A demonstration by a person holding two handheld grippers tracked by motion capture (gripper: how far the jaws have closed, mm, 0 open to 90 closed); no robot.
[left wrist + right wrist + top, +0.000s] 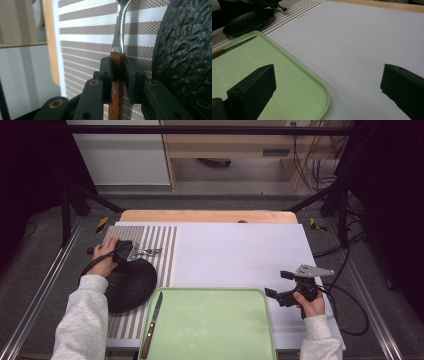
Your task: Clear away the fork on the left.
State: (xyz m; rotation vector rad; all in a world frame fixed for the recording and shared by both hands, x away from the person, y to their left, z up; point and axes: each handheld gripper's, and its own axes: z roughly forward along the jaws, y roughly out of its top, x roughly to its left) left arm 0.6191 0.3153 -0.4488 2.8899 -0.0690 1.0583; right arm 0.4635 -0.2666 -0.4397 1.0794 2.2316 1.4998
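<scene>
Left tool [117, 75] clamps fork [119, 37] handle, tines fwd over striped mat [82, 32].

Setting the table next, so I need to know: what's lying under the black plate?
The black plate rests on the striped placemat, beside the fork held in the left hand-held gripper. The plate covers the mat beneath it, so anything else under there can't be seen.

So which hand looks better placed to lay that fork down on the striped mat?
The left. The left gripper is shut on the fork above the striped placemat, beside the black plate. The right gripper waits open at the green tray.
</scene>
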